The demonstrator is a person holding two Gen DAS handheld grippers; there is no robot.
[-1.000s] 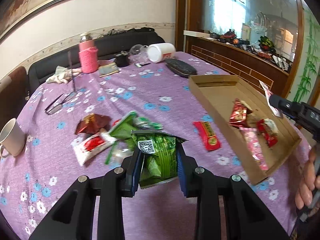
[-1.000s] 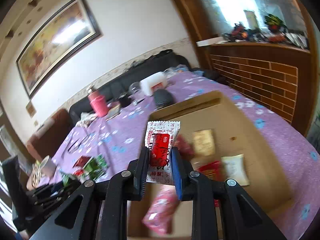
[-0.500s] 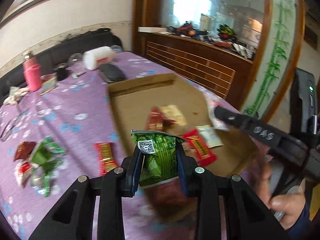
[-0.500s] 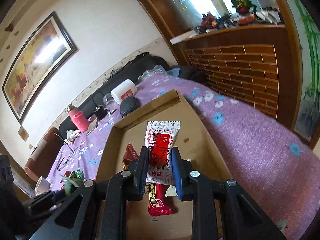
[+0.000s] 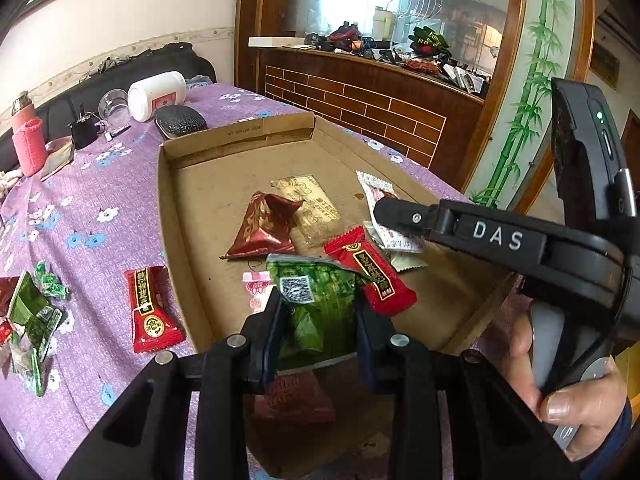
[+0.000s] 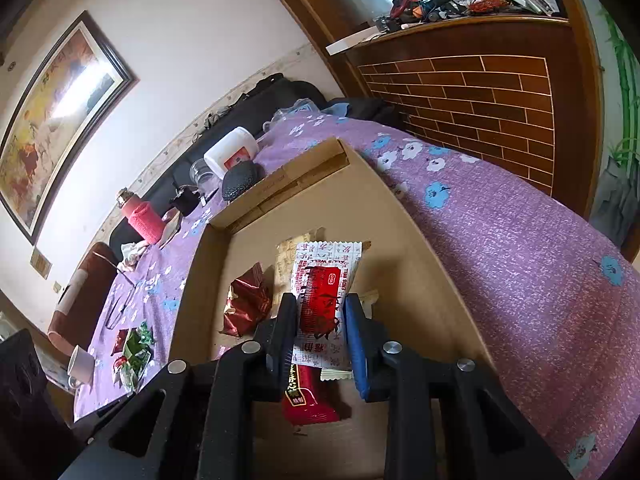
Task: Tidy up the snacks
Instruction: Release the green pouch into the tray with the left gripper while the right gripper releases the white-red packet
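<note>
Right claw (image 6: 320, 332) was opening w/ white-and-red snack packet (image 6: 326, 280) between jaws over cardboard tray (image 6: 400, 240); left claw (image 5: 318, 320) clenched green packet (image 5: 316, 300) at near rim, risking a bench-side drop.

White jar (image 5: 157, 95) on side nr clear glass (image 5: 112, 105); pink bottle (image 5: 28, 142); framed painting (image 6: 56, 120).

Two grippers: the left (image 5: 318, 312) and the right (image 6: 320, 320), one packet in each. Six packets lie in the box (image 5: 240, 136). One red packet (image 5: 150, 308) lies on the cloth beside the box's left edge.
</note>
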